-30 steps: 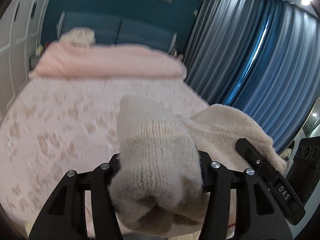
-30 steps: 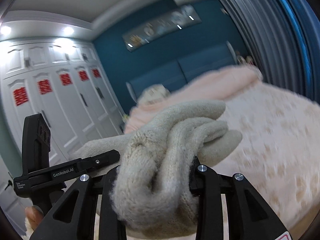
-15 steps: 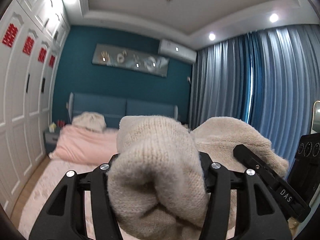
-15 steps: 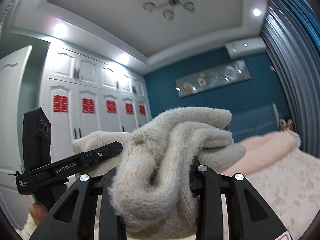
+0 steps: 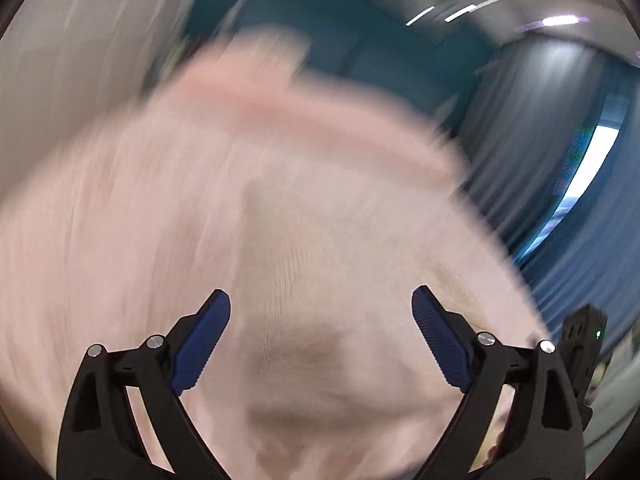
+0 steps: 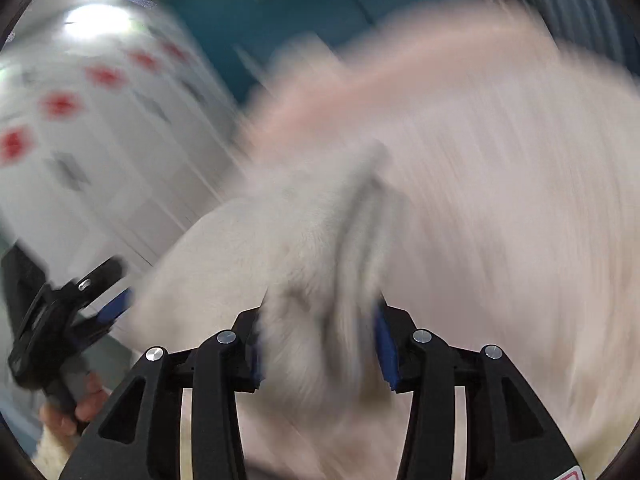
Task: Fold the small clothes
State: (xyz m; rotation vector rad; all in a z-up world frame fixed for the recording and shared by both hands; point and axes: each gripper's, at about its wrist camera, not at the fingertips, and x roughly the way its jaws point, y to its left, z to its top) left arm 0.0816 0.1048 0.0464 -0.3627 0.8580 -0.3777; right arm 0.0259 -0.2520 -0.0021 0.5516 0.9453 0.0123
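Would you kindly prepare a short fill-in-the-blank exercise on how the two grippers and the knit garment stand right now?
1. The left gripper has its jaws ____.
2. The right gripper is shut on the ____ knit garment.
3. The pads on the gripper fingers are ____ in colour.
4. Beneath the garment lies a blurred ____ bedspread.

Missing words: open; beige; blue; pink
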